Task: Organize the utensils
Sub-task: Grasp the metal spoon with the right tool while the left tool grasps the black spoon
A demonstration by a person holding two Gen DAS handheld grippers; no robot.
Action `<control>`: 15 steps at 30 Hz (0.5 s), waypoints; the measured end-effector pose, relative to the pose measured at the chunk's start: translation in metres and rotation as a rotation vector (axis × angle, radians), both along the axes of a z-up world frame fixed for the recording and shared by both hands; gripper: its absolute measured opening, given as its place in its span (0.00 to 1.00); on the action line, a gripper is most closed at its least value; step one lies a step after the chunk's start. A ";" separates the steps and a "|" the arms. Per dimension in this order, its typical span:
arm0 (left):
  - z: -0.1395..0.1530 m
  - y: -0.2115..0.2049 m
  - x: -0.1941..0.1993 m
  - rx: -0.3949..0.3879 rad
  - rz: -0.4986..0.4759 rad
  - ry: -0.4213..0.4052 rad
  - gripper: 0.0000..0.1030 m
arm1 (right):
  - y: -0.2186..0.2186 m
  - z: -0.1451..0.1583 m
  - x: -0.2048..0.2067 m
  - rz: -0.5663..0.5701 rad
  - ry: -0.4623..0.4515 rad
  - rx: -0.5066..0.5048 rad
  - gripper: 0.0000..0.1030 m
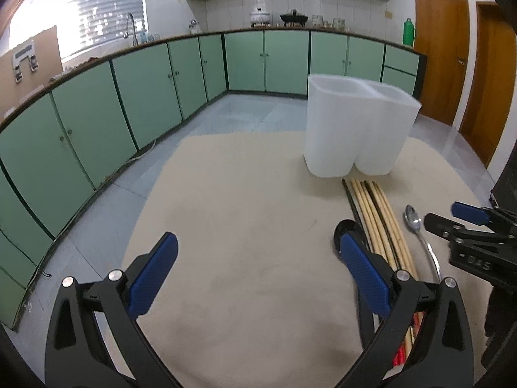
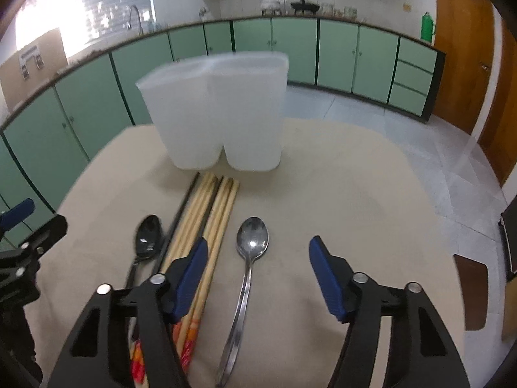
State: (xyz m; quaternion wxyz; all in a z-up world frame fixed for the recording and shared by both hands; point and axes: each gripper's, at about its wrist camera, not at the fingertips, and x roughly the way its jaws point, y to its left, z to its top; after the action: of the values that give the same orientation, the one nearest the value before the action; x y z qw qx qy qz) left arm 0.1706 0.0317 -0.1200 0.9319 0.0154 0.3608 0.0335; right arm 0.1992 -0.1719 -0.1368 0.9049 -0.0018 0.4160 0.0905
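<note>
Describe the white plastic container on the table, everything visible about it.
The white container is translucent, frosted-looking plastic, tall and open-topped, with two compartments side by side that join into one body, split by a groove at the rounded base. It stands upright on the beige table, towards its far edge. Nothing shows inside either compartment. The tips of the chopsticks lie just in front of its base, close to it; whether they touch cannot be told. Neither gripper touches it.

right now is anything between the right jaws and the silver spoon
Nothing visible. The silver spoon lies bare on the table, framed by the open right gripper; the chopsticks lie beside it, apart.
</note>
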 end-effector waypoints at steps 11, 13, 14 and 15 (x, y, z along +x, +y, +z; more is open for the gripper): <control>-0.021 -0.012 0.020 -0.012 -0.036 0.056 0.95 | 0.007 -0.021 0.022 0.019 0.060 -0.006 0.32; -0.026 -0.017 0.023 -0.012 -0.049 0.069 0.95 | 0.008 -0.021 0.021 0.025 0.056 -0.007 0.28; -0.027 -0.019 0.024 -0.012 -0.055 0.075 0.95 | 0.010 -0.021 0.021 0.028 0.052 -0.013 0.28; -0.029 -0.022 0.024 -0.012 -0.061 0.080 0.95 | 0.010 -0.021 0.019 0.032 0.046 -0.019 0.28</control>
State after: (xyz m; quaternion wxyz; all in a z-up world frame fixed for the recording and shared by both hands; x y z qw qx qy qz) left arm 0.1950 0.0098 -0.1490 0.9175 0.0220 0.3971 0.0024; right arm 0.2184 -0.1614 -0.1580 0.8934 -0.0150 0.4376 0.1010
